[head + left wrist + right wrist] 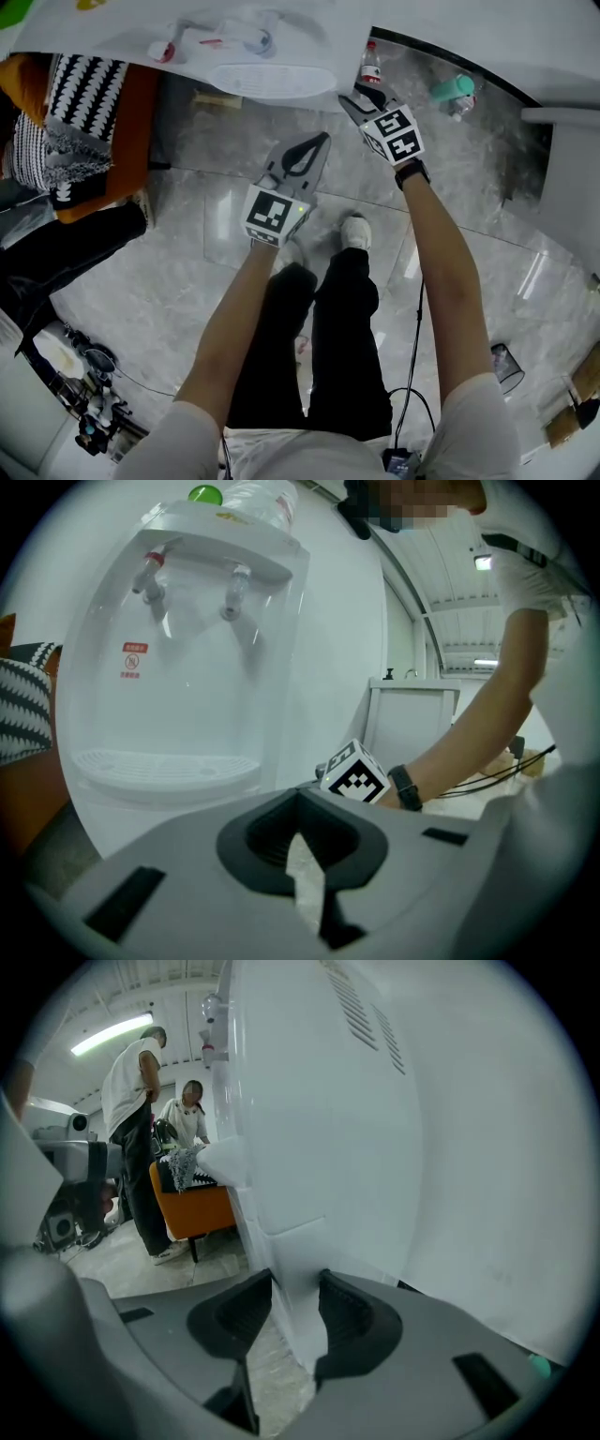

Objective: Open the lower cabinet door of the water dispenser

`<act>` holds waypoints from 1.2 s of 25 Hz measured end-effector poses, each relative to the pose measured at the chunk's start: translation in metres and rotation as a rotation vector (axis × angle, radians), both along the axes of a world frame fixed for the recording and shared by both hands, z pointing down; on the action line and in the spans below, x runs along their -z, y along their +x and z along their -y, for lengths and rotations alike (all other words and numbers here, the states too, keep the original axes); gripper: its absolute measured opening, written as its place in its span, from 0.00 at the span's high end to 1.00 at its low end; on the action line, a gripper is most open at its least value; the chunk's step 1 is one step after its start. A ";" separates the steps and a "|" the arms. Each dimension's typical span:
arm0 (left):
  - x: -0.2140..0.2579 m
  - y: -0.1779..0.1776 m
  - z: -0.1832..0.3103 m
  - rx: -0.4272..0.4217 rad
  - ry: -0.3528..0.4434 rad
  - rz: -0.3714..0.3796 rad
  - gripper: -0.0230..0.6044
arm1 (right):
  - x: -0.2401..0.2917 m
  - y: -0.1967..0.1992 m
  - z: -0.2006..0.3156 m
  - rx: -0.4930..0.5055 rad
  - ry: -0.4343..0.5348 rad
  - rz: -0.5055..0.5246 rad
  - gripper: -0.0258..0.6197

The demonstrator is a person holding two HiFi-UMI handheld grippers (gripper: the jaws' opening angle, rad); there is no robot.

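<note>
The white water dispenser stands in front of me, its taps and drip tray facing me in the left gripper view. My right gripper is at the dispenser's right front corner, low down. In the right gripper view the white edge of the lower cabinet door runs between the jaws of my right gripper, and both pads lie against it. My left gripper hangs in front of the dispenser, apart from it; its jaws meet at the tips with nothing in them.
An orange chair with a black-and-white cloth stands left of the dispenser. Bottles lie on the floor at its right, with a white unit further right. Two people stand beyond the chair. My feet are on the marble floor.
</note>
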State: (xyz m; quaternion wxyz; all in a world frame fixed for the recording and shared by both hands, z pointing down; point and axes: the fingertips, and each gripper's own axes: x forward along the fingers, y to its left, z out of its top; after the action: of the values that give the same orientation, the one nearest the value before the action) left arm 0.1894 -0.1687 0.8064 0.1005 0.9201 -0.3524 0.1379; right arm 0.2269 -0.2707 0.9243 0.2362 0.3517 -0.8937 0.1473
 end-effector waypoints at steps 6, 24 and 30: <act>-0.004 -0.015 -0.001 0.029 -0.013 -0.002 0.94 | -0.001 -0.001 -0.009 -0.007 -0.004 -0.012 0.71; 0.010 -0.052 -0.015 0.126 -0.056 -0.011 0.94 | -0.002 -0.021 -0.071 0.117 -0.122 -0.107 0.72; 0.019 -0.074 -0.026 0.166 -0.072 -0.015 0.94 | -0.002 -0.034 -0.092 0.114 -0.175 -0.102 0.71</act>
State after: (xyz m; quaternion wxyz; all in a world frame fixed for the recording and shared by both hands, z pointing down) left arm 0.1152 -0.1426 0.7877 0.1472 0.8845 -0.4216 0.1350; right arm 0.1930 -0.1786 0.9263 0.3194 0.2853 -0.8829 0.1927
